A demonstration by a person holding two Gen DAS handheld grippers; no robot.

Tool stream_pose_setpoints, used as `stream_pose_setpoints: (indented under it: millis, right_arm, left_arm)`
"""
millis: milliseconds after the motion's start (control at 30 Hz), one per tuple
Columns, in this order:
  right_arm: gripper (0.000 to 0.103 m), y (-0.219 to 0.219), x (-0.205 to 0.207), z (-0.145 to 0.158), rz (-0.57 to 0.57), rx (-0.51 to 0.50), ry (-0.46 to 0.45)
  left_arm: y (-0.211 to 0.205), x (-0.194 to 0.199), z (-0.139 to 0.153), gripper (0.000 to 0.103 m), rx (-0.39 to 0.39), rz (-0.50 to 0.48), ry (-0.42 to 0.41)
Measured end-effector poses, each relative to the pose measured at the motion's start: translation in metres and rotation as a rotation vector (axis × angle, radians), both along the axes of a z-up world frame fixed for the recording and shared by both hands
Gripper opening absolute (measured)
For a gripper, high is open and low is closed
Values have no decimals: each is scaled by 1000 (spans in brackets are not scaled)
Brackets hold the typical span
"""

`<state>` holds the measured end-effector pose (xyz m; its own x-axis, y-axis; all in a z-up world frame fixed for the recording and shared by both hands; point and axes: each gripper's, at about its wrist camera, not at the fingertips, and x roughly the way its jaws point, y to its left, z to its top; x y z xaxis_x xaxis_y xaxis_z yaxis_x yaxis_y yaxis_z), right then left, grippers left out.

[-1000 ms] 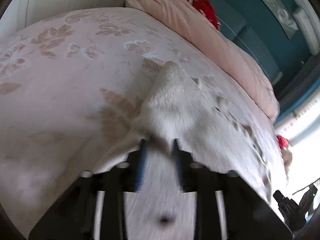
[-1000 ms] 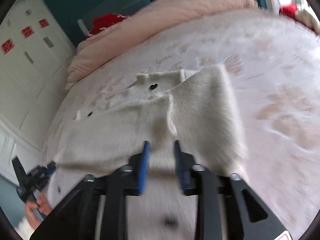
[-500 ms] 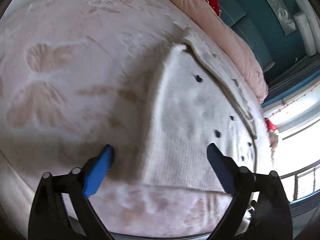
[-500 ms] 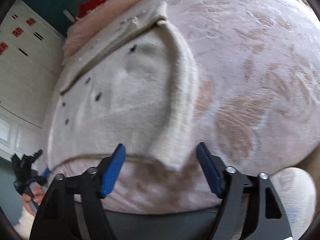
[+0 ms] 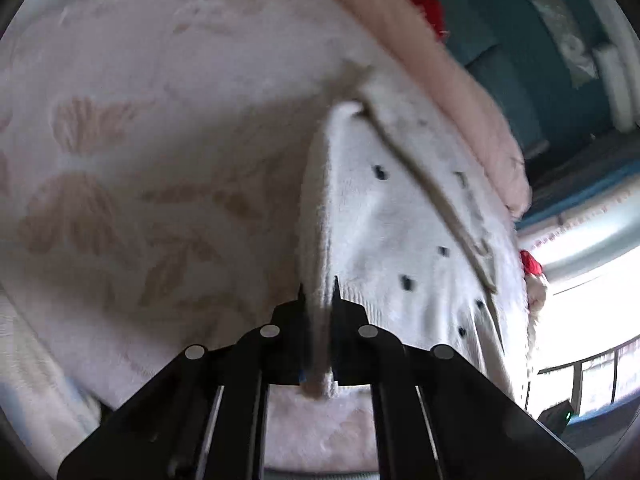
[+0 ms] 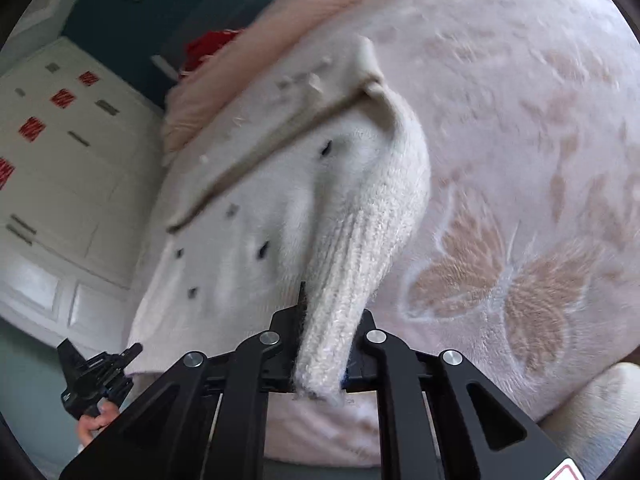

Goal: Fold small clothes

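A small white knitted cardigan (image 5: 400,216) with dark dots lies on a pink flowered bedspread (image 5: 140,140). My left gripper (image 5: 318,292) is shut on the cardigan's near left edge, and the cloth hangs down between the fingers. In the right wrist view the cardigan (image 6: 260,208) spreads to the left, and my right gripper (image 6: 328,312) is shut on its ribbed near right corner, which bunches up between the jaws. The left gripper (image 6: 96,372) also shows there, at the lower left, held by a hand.
A rolled pink quilt (image 5: 440,60) lies along the far side of the bed, with a red item (image 5: 424,0) behind it. White wardrobe doors (image 6: 52,160) stand at the left of the right wrist view. A bright window with a railing (image 5: 592,360) is at the right.
Both grippers were open half a second ago, each astride a near corner of the cardigan. Both have now closed on the cloth at those corners.
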<state>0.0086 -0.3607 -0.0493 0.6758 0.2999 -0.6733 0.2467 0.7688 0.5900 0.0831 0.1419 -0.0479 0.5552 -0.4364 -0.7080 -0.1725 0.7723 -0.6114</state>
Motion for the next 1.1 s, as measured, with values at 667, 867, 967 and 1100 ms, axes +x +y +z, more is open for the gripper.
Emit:
stream_pose_setpoints:
  millis: [667, 867, 967, 1100]
  right_arm:
    - [9, 32, -195, 68, 538, -97, 194]
    - [10, -29, -86, 135, 311, -63, -121]
    - [19, -61, -20, 107, 162, -21, -160]
    - [45, -70, 22, 57, -68, -141, -51]
  left_arm:
    - [13, -197, 113, 6, 113, -354, 42]
    - [-22, -79, 179, 7, 136, -287, -217]
    - [-45, -1, 159, 12, 199, -215, -258]
    - [-59, 58, 92, 33, 297, -116, -152]
